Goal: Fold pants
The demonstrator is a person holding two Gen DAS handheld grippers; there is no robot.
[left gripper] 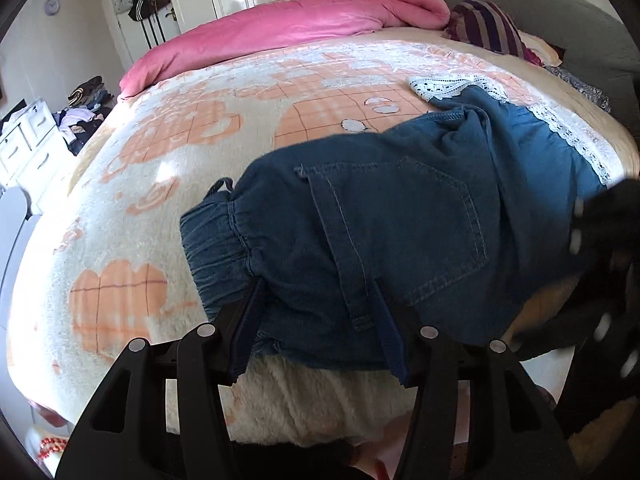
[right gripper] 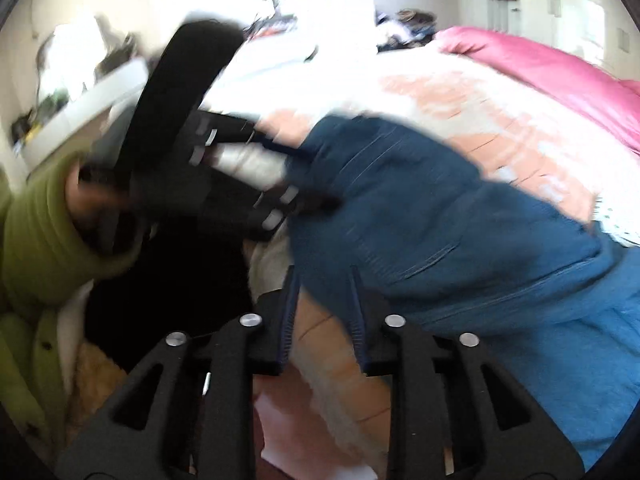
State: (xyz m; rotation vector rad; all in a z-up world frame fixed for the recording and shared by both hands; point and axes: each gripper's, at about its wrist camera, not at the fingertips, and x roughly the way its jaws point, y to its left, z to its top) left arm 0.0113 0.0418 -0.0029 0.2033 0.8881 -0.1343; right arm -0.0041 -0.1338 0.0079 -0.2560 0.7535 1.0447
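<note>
Blue denim pants [left gripper: 400, 216] lie folded on the bed, with an elastic waistband at the left and white lace trim [left gripper: 568, 136] at the far right. My left gripper [left gripper: 318, 284] is open, its jaws straddling the near edge of the pants by the back pocket. The right gripper shows blurred at the right edge of the left wrist view [left gripper: 600, 248]. In the blurred right wrist view my right gripper [right gripper: 322, 276] is open at the near edge of the pants [right gripper: 460, 216], with nothing between its fingers. The left gripper [right gripper: 256, 172] reaches the pants from the left there.
The bed has a cream and orange heart-pattern blanket [left gripper: 180, 160]. A pink duvet [left gripper: 300, 20] lies along the far side, a striped pillow [left gripper: 488, 24] at the far right. A white dresser [left gripper: 28, 136] with clothes stands to the left. A green sleeve [right gripper: 40, 232] is at the left.
</note>
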